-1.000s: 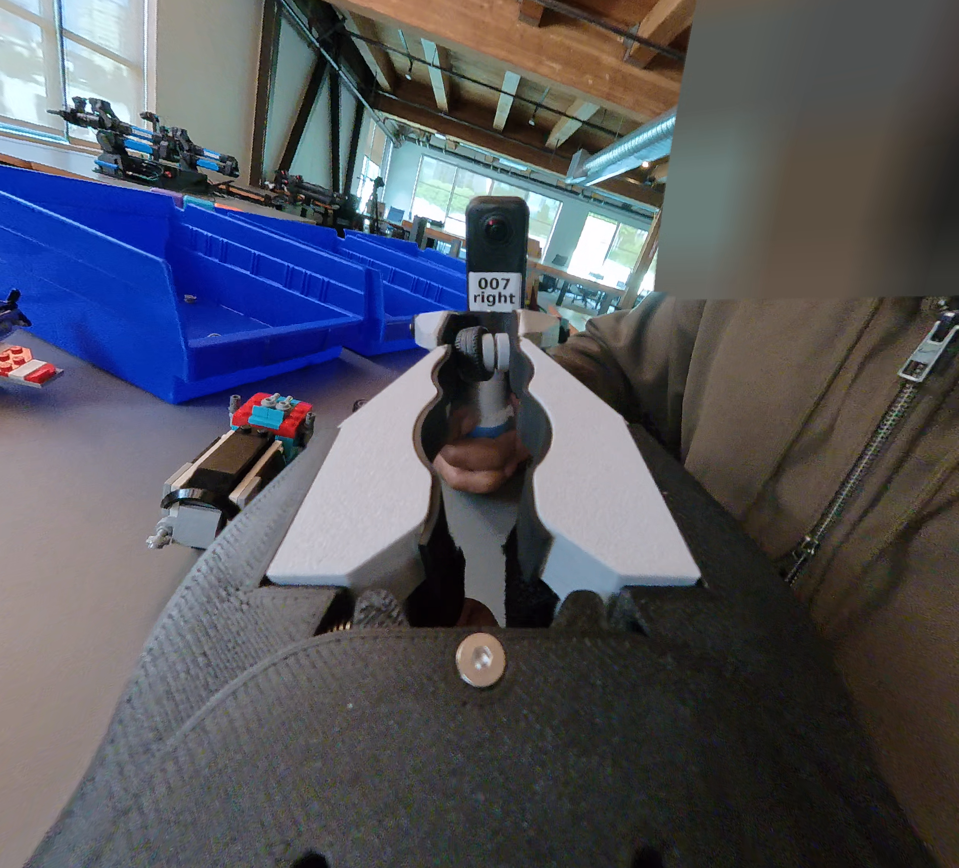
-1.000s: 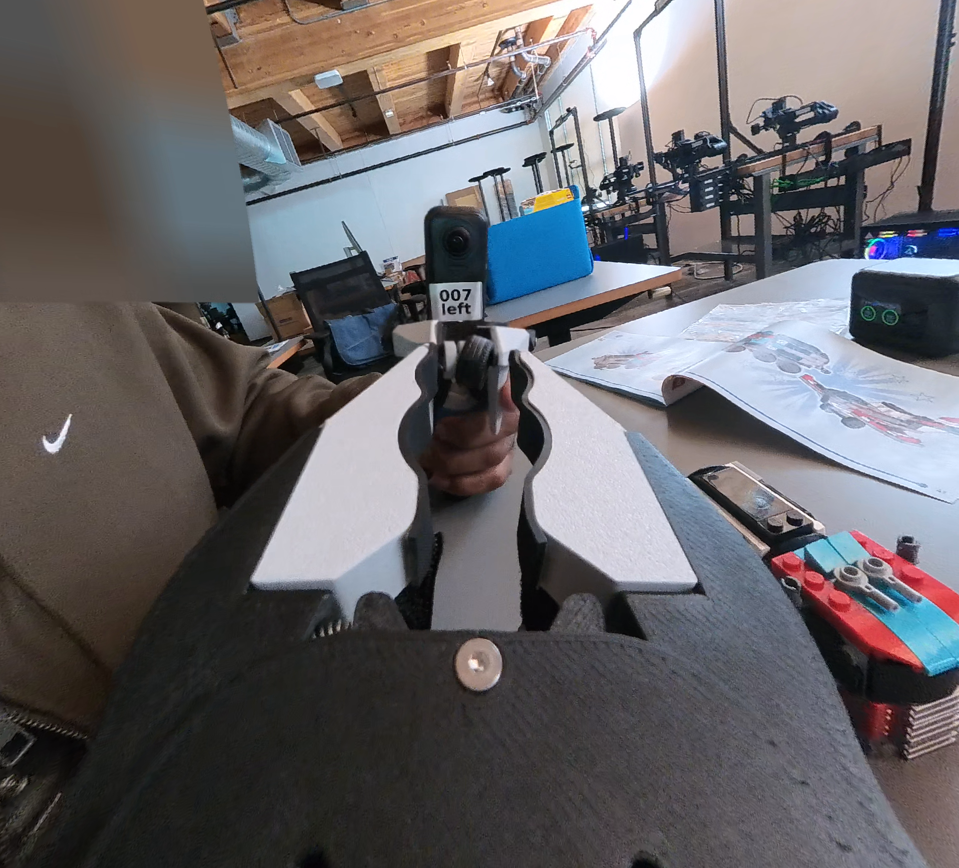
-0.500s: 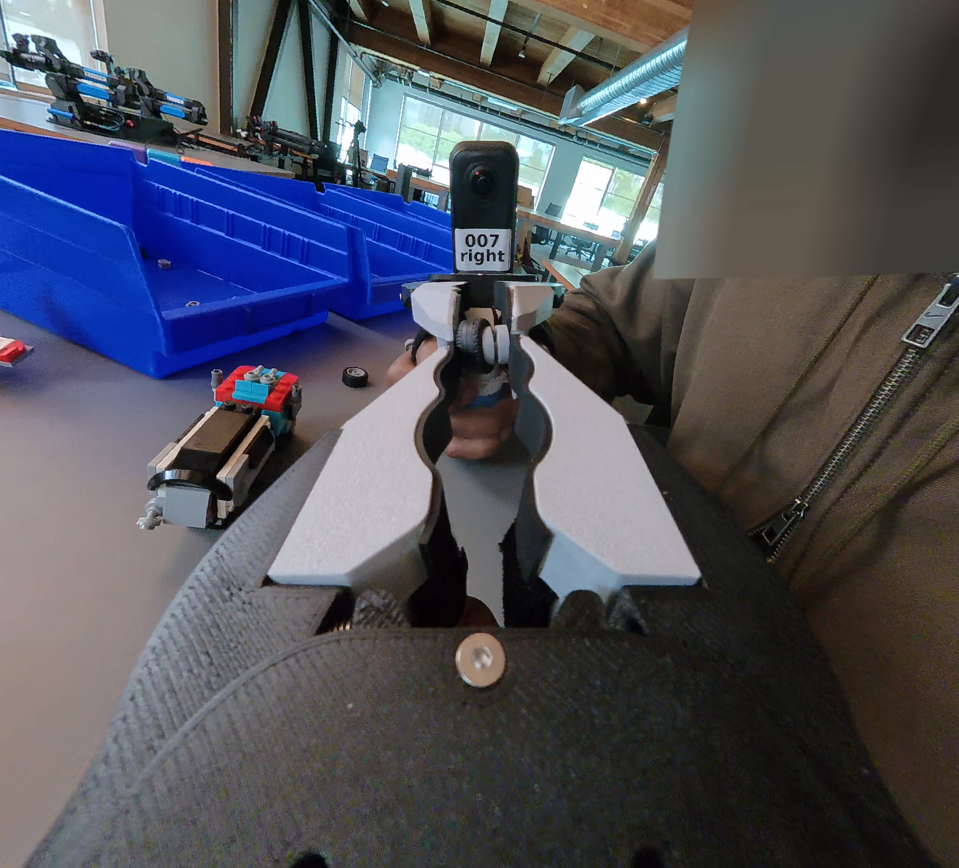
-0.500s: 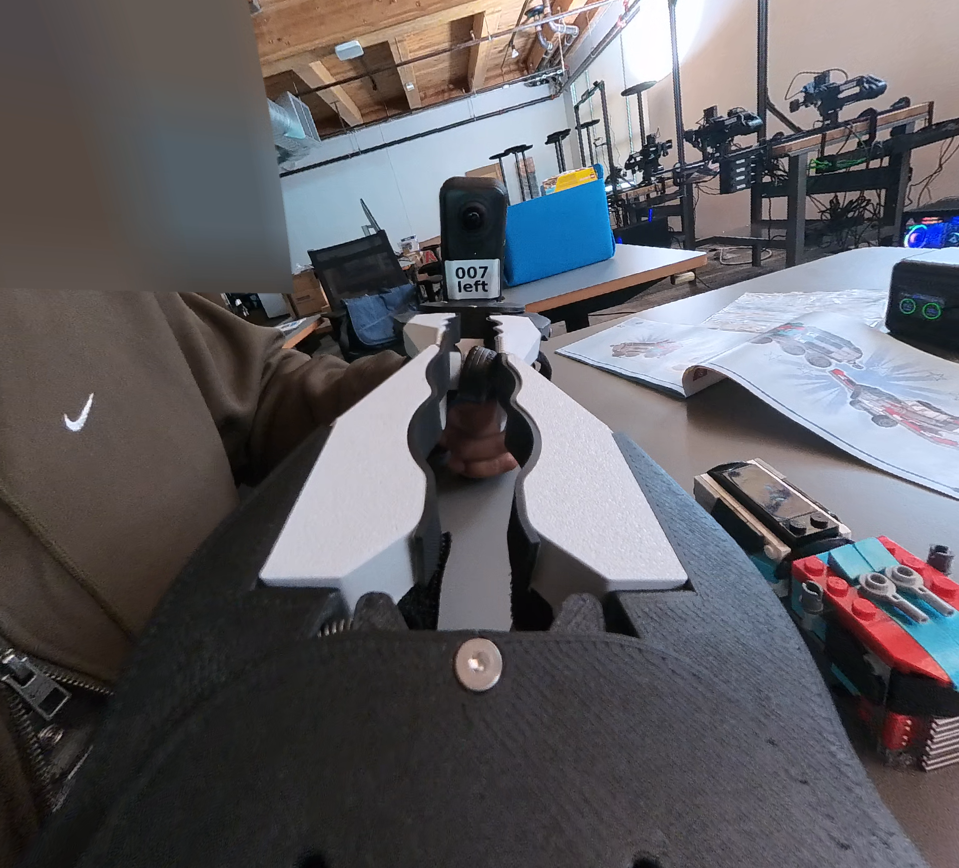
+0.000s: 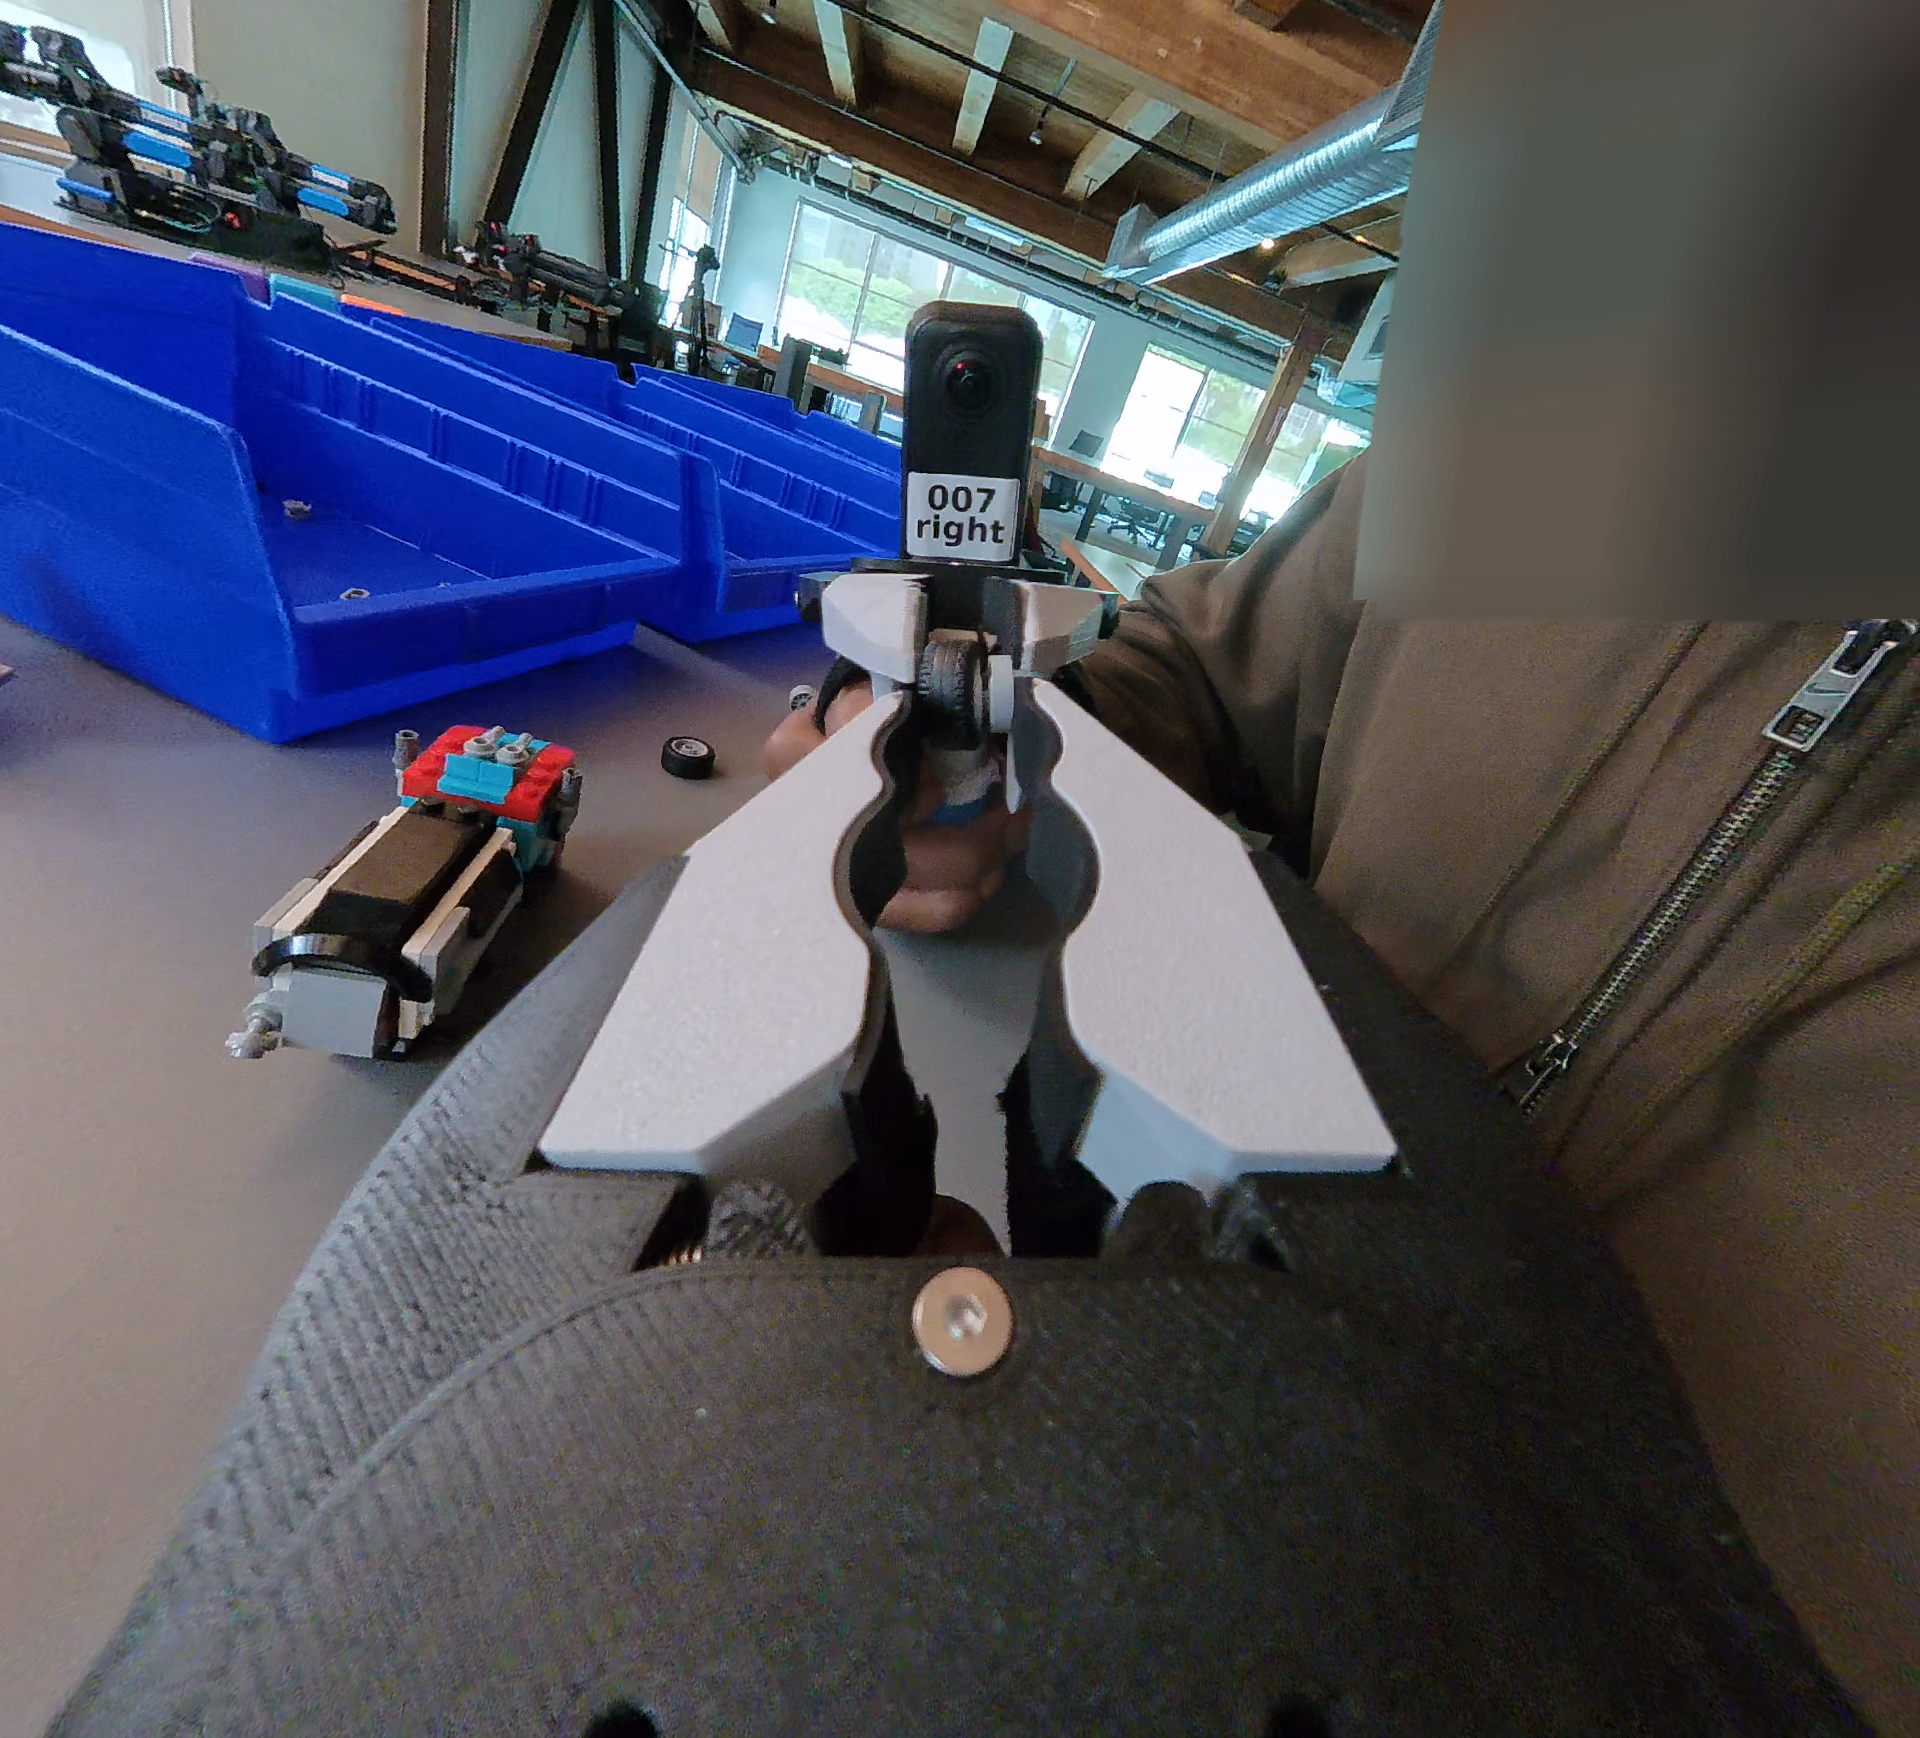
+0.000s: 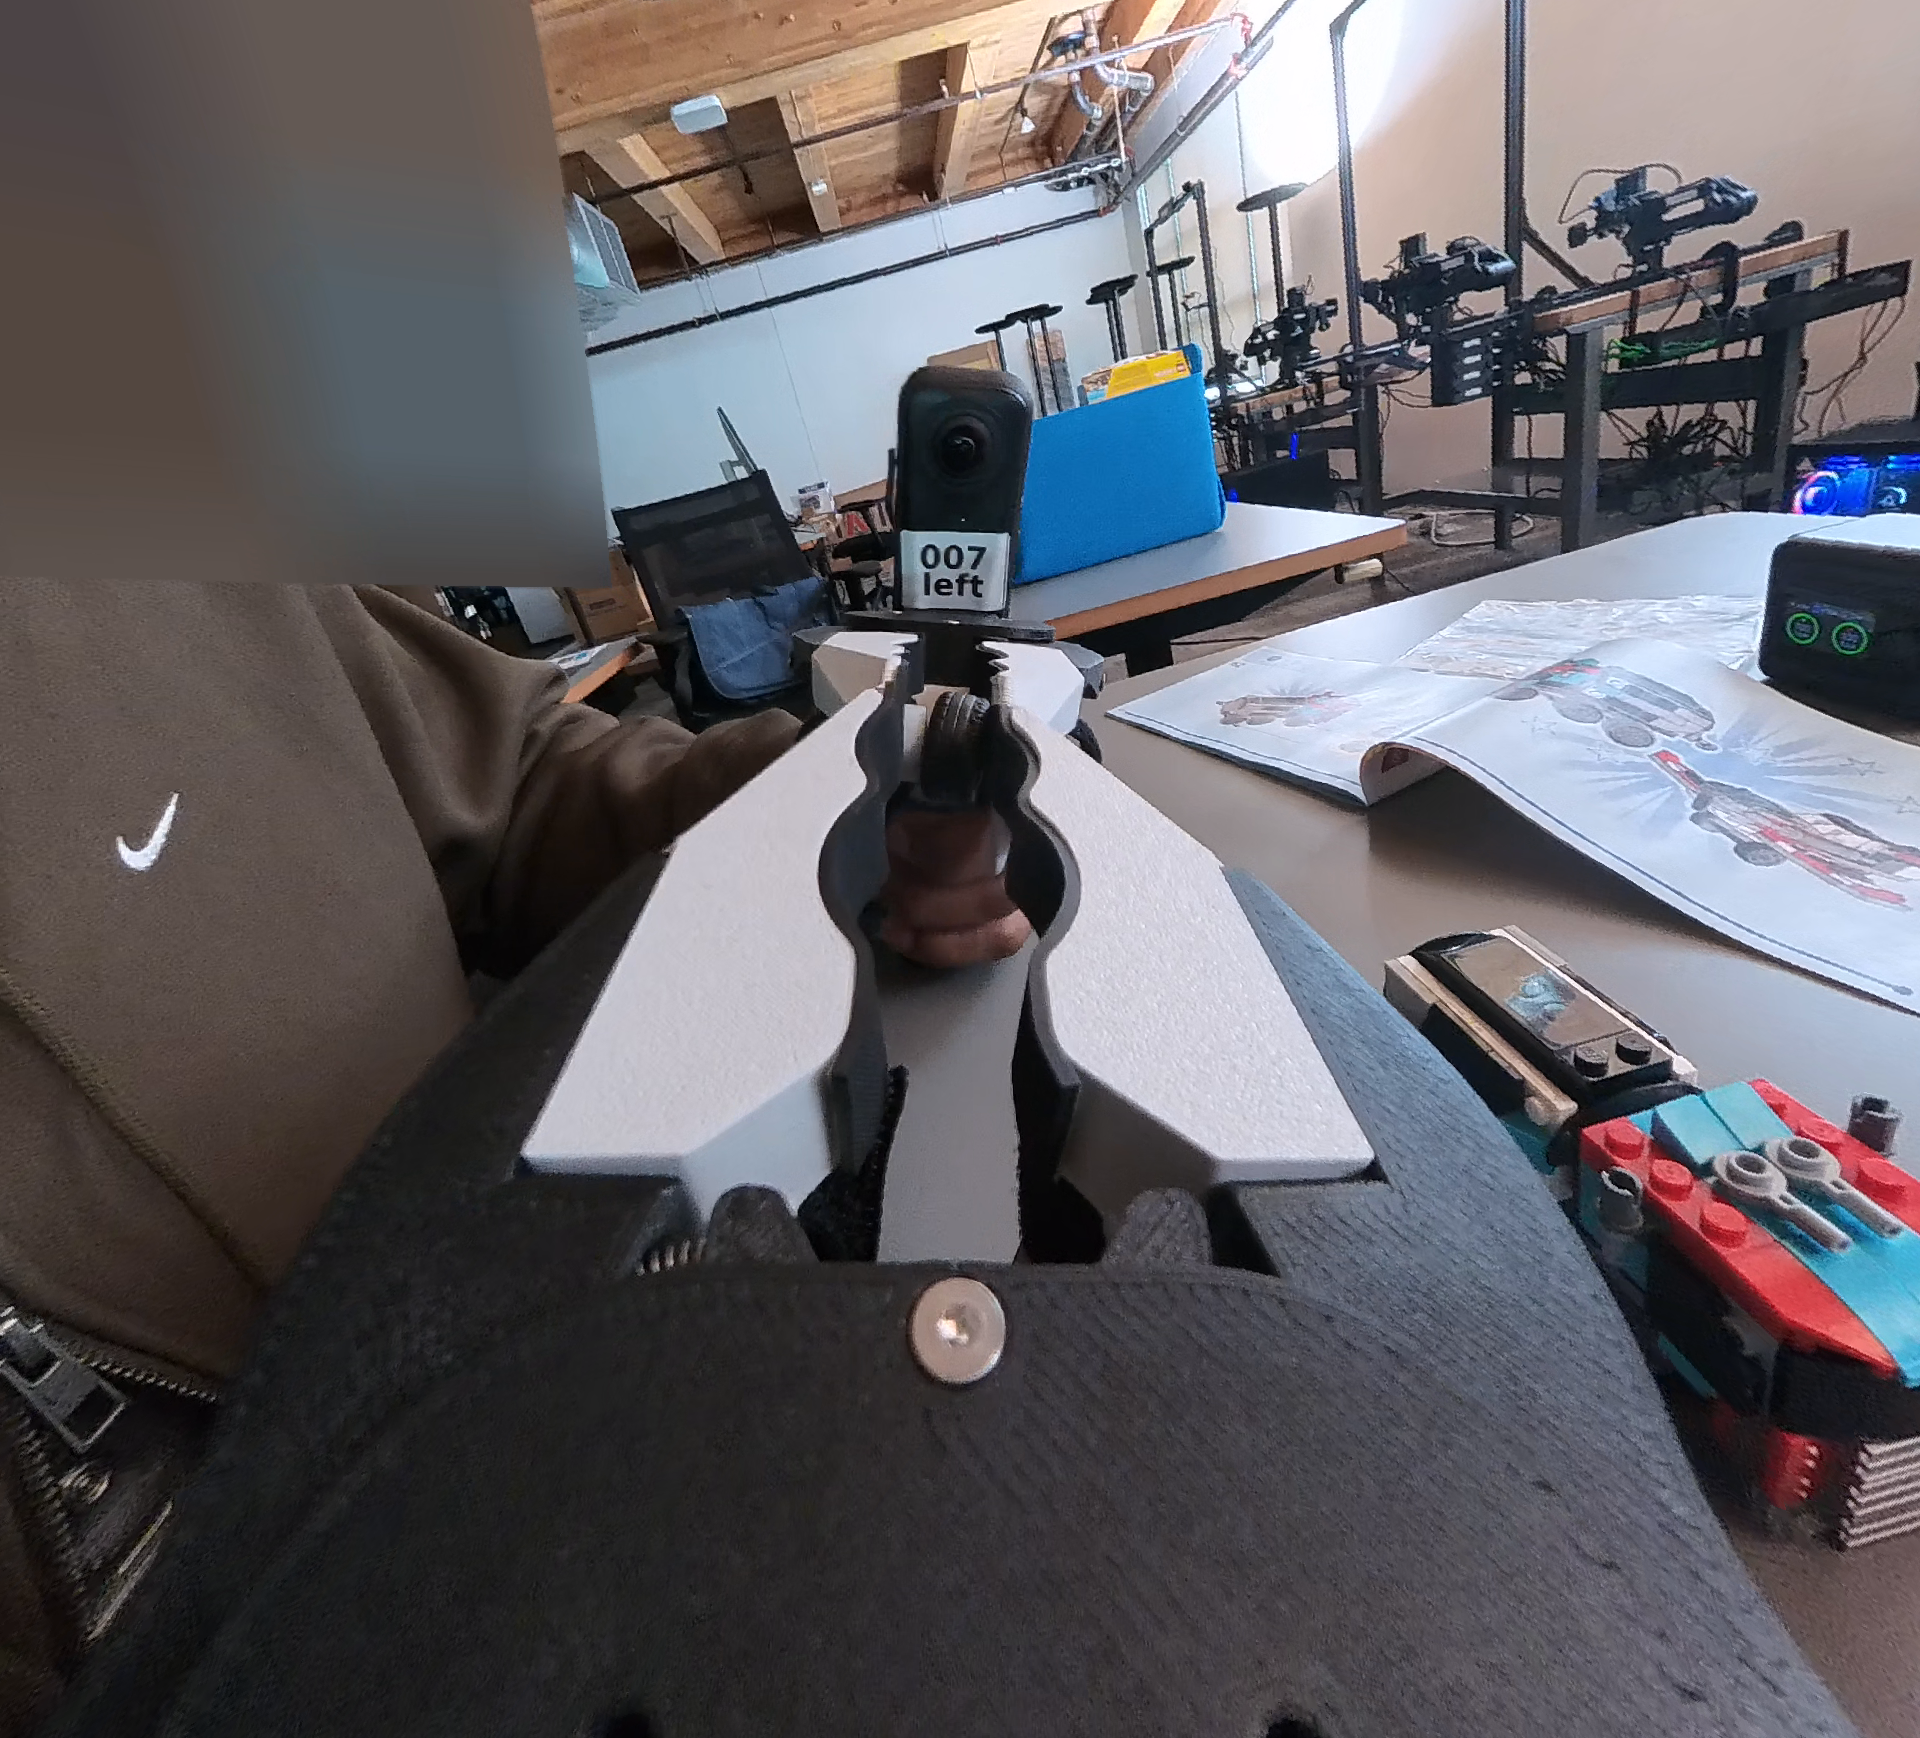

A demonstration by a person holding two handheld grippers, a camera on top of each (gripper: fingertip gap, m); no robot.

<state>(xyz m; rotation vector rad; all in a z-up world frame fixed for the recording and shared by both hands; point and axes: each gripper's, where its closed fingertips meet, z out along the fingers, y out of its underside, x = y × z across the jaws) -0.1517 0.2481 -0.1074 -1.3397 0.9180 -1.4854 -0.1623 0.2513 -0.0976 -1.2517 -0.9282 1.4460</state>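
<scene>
My two grippers face each other tip to tip above the grey table. In the left wrist view my left gripper is shut on a small toy wheel: a black ridged tyre with a light grey hub beside it. The right gripper's pale fingertips close on the same wheel from the far side. In the right wrist view my right gripper pinches the black tyre, with the left gripper just behind it. A person's hands grip both handles.
A partly built brick car lies left of the grippers and shows in the right wrist view. Blue bins stand behind it. A loose wheel lies on the table. An open instruction booklet and a black device lie at the right. Less than 4 cm separates the two grippers' tips.
The right gripper's jaws narrowed and closed on the wheel that the left gripper holds. Both grippers drew closer together and tilted down a little.
</scene>
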